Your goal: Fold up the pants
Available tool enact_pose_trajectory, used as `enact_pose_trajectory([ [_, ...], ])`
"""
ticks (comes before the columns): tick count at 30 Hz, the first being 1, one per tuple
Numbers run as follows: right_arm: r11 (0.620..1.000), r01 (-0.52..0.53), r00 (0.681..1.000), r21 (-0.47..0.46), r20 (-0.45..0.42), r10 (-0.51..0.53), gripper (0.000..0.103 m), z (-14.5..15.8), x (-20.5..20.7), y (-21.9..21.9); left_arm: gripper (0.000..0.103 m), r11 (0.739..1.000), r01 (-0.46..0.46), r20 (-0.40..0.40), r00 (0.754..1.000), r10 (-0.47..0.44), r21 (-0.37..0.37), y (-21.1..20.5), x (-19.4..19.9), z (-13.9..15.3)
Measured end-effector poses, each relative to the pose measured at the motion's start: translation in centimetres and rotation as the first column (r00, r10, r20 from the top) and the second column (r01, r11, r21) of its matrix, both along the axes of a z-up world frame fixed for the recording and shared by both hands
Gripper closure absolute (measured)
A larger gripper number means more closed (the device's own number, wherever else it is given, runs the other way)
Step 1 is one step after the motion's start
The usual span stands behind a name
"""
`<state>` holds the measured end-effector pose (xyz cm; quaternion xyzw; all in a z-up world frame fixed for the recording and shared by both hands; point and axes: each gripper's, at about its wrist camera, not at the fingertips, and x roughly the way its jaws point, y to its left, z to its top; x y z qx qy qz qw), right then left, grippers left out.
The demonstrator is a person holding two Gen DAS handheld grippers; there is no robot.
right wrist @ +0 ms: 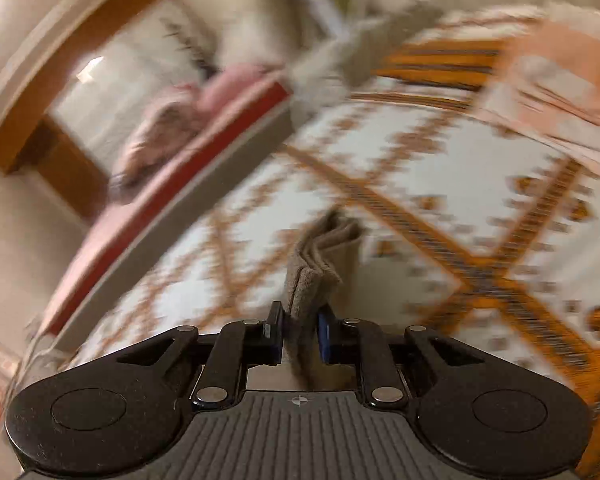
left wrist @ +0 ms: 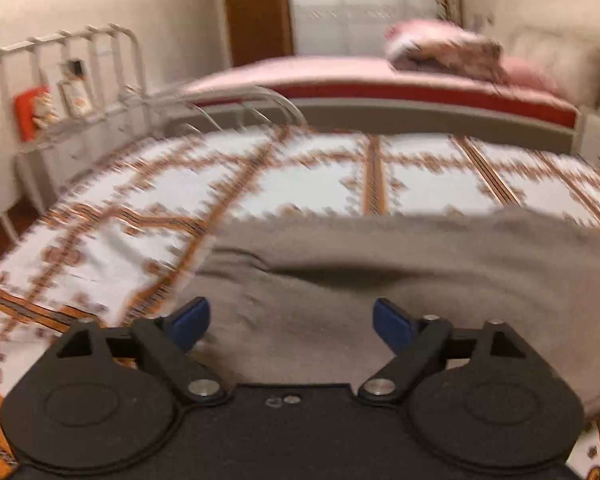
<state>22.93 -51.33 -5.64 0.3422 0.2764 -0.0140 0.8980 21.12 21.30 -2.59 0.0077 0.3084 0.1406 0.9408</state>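
Note:
Grey-brown pants (left wrist: pixel 400 276) lie spread on a bed with a white and orange patterned cover (left wrist: pixel 204 184). My left gripper (left wrist: pixel 290 322) hangs open just above the cloth, blue pads wide apart and nothing pinched between them. In the right wrist view my right gripper (right wrist: pixel 300 336) is shut on a folded, layered edge of the pants (right wrist: pixel 320 260), which sticks up between the pads above the patterned cover (right wrist: pixel 440 168). That view is tilted and blurred.
A second bed with a pink and red mattress (left wrist: pixel 380 80) and a heap of pink bedding (left wrist: pixel 440 46) stands behind. A white metal bed frame (left wrist: pixel 68 60) and a small white stand are at the left. A wooden door frame (left wrist: pixel 256 12) is at the back.

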Motion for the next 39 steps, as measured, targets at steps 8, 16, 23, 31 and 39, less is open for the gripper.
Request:
enact_pose_trajectory([
  [8, 0.975, -0.221, 0.969, 0.007, 0.116, 0.219, 0.086, 4.5, 3.4, 14.5, 0.018, 0.982, -0.165, 0.037, 0.985, 0.169, -0.094, 6.0, -3.7, 1.0],
  [16, 0.833, -0.551, 0.832, -0.04, 0.056, 0.553, 0.086, 1.0, 5.7, 34.7, 0.018, 0.964, -0.222, 0.024, 0.973, 0.228, -0.148, 9.4, -5.6, 0.7],
  [23, 0.738, -0.647, 0.759, -0.194, -0.069, 0.647, 0.085, -4.8, 3.3, 42.9, 0.018, 0.973, -0.18, 0.028, 0.982, 0.186, -0.146, 9.1, -5.5, 0.7],
  [31, 0.532, -0.68, 0.65, -0.504, -0.08, 0.755, 0.085, -4.3, -0.5, 45.2, 0.018, 0.977, -0.152, 0.022, 0.987, 0.157, -0.15, 8.4, -4.7, 0.6],
  [39, 0.458, -0.742, 0.518, -0.489, 0.015, 0.855, 0.069, -3.5, -2.8, 44.1, 0.017, 0.974, -0.157, 0.001, 0.987, 0.16, -0.161, 8.4, -4.6, 0.3],
])
